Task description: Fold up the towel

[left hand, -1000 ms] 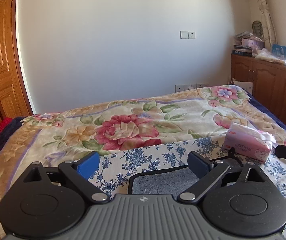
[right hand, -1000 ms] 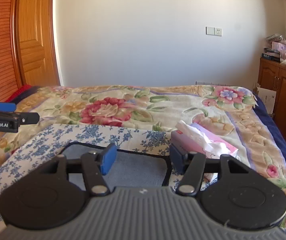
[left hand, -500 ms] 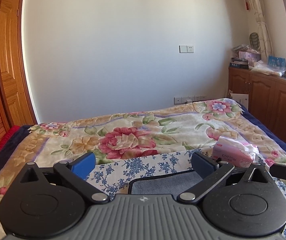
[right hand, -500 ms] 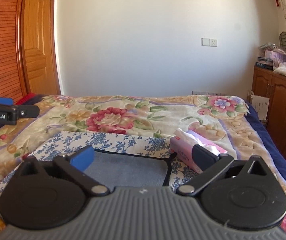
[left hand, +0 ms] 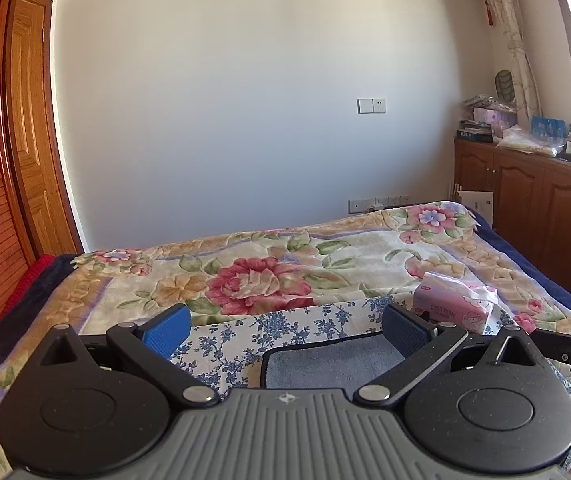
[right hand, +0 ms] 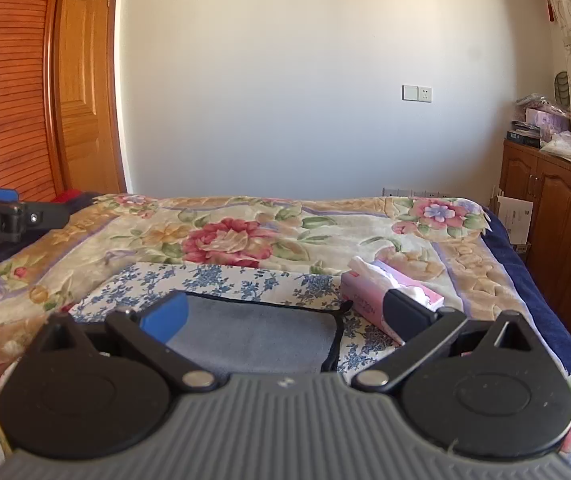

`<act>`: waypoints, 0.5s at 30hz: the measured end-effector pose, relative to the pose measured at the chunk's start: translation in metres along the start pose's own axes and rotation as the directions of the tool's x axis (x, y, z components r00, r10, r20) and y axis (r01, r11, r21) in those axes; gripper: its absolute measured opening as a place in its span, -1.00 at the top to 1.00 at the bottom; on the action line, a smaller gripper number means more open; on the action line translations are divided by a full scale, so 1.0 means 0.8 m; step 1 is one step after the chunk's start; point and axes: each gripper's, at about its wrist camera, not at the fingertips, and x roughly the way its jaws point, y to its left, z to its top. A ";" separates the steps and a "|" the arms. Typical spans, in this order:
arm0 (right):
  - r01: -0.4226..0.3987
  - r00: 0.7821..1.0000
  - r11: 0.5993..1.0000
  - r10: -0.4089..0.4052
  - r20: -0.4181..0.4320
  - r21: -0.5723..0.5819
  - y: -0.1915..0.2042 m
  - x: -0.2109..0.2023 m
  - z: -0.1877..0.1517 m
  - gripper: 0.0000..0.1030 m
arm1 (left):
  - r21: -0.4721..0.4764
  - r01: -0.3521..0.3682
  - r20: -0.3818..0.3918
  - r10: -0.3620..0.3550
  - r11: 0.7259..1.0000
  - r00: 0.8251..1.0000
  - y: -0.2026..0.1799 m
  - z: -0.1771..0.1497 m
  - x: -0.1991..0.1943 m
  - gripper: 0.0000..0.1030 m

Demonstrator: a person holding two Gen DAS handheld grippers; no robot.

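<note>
A bed with a large floral blanket fills the middle of the room, its far end towards a plain white wall. To one side stands a slatted wooden wardrobe with a panelled door; along the other side runs a row of wooden cabinets whose top carries boxes, bags and bottles under a curtained window. On the near part of the blanket lies a white cloth printed with blue flowers, and on that cloth the grey towel with its dark edging lies flat, just in front of both cameras. A pink tissue pack marked COTTON, a tissue sticking out of it, sits on the bed just beside the towel's right edge. The left gripper hovers over the towel's left part with its blue-padded fingers spread wide, grasping nothing; the towel shows between them, apart from the pads. The right gripper hangs likewise released over the towel, one finger above the grey cloth, the other in front of the tissue pack.
</note>
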 end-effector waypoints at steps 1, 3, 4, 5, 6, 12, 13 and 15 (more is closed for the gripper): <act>-0.001 1.000 1.000 0.001 0.000 0.000 0.001 -0.002 -0.001 -1.00 | 0.001 -0.001 0.002 0.001 1.000 1.000 -0.001 -0.001 -0.004 -1.00; -0.004 1.000 1.000 0.004 -0.001 -0.003 0.004 -0.005 -0.002 -1.00 | -0.002 -0.007 0.005 0.007 1.000 1.000 -0.001 -0.003 -0.011 -1.00; -0.006 1.000 1.000 0.006 -0.002 -0.004 0.005 -0.007 -0.003 -1.00 | -0.004 -0.010 0.006 0.010 1.000 1.000 -0.002 -0.005 -0.013 -1.00; -0.007 1.000 1.000 0.007 -0.003 -0.005 0.007 -0.010 -0.004 -1.00 | -0.004 -0.010 0.007 0.010 1.000 1.000 -0.002 -0.006 -0.016 -1.00; -0.008 1.000 1.000 0.008 -0.003 -0.006 0.008 -0.011 -0.005 -1.00 | -0.002 -0.010 0.007 0.010 1.000 1.000 -0.002 -0.008 -0.019 -1.00; -0.011 1.000 1.000 0.011 -0.005 -0.007 0.012 -0.021 -0.010 -1.00 | -0.007 -0.002 0.003 0.002 1.000 1.000 -0.003 -0.023 -0.032 -1.00; -0.011 1.000 1.000 0.011 -0.005 -0.007 0.013 -0.023 -0.012 -1.00 | -0.006 0.000 0.005 0.000 1.000 1.000 -0.004 -0.026 -0.034 -1.00; -0.012 1.000 1.000 0.012 -0.007 -0.006 0.015 -0.027 -0.015 -1.00 | 0.000 -0.002 0.007 0.002 1.000 1.000 -0.006 -0.033 -0.037 -1.00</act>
